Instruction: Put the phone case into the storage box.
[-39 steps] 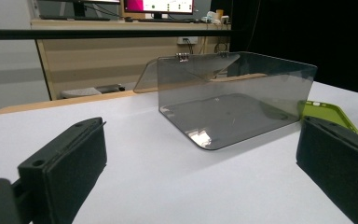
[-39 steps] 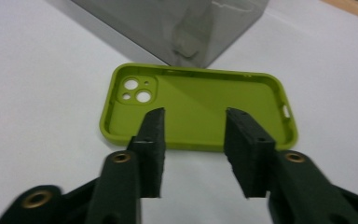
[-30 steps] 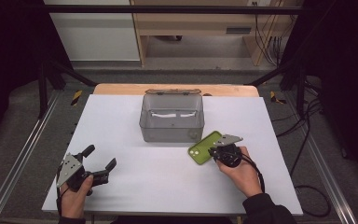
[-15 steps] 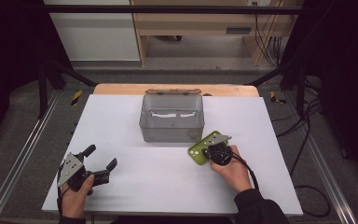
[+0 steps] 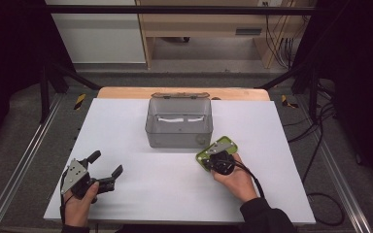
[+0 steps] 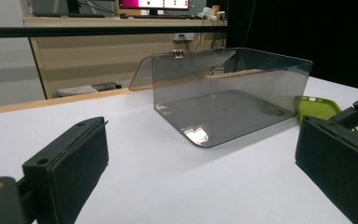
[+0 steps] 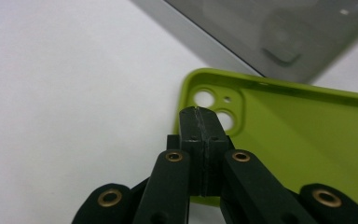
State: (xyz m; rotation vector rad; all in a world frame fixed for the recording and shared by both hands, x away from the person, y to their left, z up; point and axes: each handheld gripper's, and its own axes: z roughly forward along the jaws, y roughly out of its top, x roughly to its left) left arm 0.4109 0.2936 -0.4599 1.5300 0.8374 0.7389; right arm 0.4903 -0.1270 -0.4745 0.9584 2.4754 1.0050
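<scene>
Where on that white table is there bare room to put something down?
Bare: the table left of the grey box, the stretch between the left gripper and right gripper, and the far right. Crowded: the box's near right corner, with the green phone case.

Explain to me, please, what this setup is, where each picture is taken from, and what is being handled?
A person sits at a white table holding hand-operated tongs in each hand; no robot arm is involved. One camera looks down from above; two more ride on the tongs and look along their black jaws. On the table stand a clear grey box with its lid open and, beside it, a green phone case. The right tongs are pressed shut over the case's edge near the camera holes; whether they pinch it is unclear. The left tongs rest open, holding nothing.
</scene>
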